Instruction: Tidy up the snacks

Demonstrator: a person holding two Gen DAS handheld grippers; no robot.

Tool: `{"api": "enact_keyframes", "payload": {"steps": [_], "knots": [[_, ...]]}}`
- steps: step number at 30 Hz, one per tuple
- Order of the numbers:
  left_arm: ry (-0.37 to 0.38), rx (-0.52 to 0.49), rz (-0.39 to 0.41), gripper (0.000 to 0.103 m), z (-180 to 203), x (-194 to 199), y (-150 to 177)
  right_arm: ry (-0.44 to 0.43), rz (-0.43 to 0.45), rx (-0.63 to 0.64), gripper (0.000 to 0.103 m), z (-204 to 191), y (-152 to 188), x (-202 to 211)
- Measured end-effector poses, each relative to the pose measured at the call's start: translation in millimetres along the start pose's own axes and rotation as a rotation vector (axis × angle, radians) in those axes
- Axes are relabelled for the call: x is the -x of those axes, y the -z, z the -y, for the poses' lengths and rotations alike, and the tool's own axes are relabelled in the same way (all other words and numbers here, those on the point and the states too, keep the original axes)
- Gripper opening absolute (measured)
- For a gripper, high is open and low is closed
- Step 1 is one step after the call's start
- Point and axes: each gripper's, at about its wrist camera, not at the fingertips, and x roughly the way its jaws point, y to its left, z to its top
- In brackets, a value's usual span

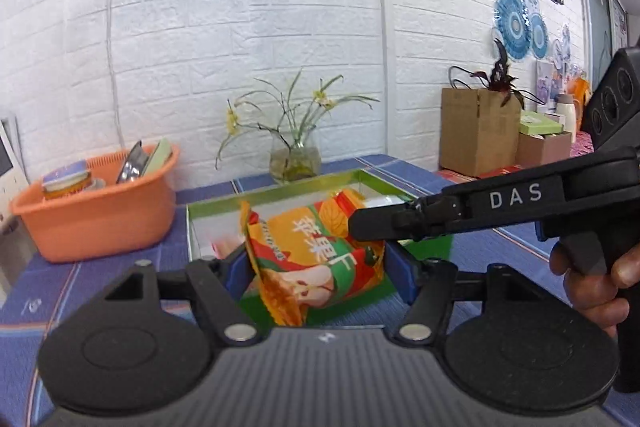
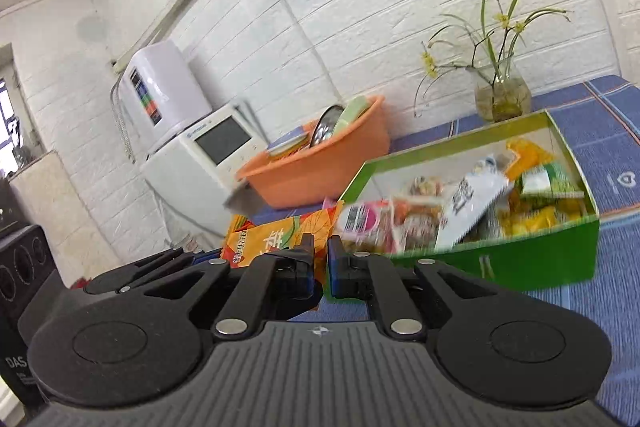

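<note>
Left gripper (image 1: 318, 269) low in the left wrist view, blue pads (image 1: 236, 273) clamped on either side of an orange, green and red snack bag (image 1: 316, 259). Bag upright between the pads, long axis roughly vertical, crimped top edge up near the left, print turned sideways, bottom tilted slightly toward the camera. Right gripper (image 1: 356, 227) reaching in from the right, a hand (image 1: 592, 291) on its grip, tip at the bag's upper right edge; whether pinching there, hard to tell from this side. Behind the bag, a green cardboard box (image 1: 280, 193) open on the blue checked tablecloth (image 1: 100, 287), pale inside, only a bit of pink and white packaging seen within. Further left, an orange plastic basin (image 1: 100, 223) holding a jar, a metal dish and a green plate on edge. Glass vase (image 1: 295, 159) with thin green stems behind the box, brown cartons (image 1: 478, 131) at the far right. Right wrist view next: right gripper (image 2: 319, 255) with jaws pressed nearly together, narrow slit between them, the bag's edge (image 2: 280, 231) right at the tips. Bag lying across to the left here, held above the cloth, just beside the near-left corner of the green box (image 2: 520, 255). Box crowded with packets: pink, white, yellow, orange and green wrappers, blurred. Orange basin (image 2: 316, 171) behind, white appliance (image 2: 216, 147) at the left.
</note>
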Motion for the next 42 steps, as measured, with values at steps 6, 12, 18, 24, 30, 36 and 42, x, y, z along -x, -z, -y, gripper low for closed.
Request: {"api": "enact_keyframes", "payload": {"steps": [6, 12, 18, 24, 30, 36, 42], "knots": [[-0.029, 0.047, -0.02, 0.083, -19.5, -71.3, -29.5, 0.117, 0.146, 0.012, 0.005, 25.8, -19.9, -27.3], [-0.177, 0.074, -0.072, 0.09, -29.3, -118.9, -24.3, 0.21, 0.23, 0.041, 0.067, 45.0, -17.9, -49.4], [-0.295, 0.17, -0.047, 0.094, -49.6, -97.1, -19.9, 0.319, 0.239, 0.104, 0.103, 33.3, -18.1, -31.5], [-0.334, 0.272, -0.011, 0.094, -43.8, -47.8, -17.0, 0.469, 0.324, 0.17, 0.103, -2.6, -4.1, 14.2], [-0.337, 0.197, -0.036, 0.094, -8.8, -9.2, -3.7, 0.645, 0.34, 0.314, 0.103, -32.3, 30.1, 56.7], [-0.379, 0.206, -0.121, 0.094, 23.6, 18.6, 21.8, 0.682, 0.226, 0.23, 0.103, -24.4, 64.7, 91.9], [-0.412, 0.192, -0.118, 0.094, 41.5, 40.3, 33.0, 0.604, 0.223, 0.096, 0.103, -17.7, 70.2, 117.6]]}}
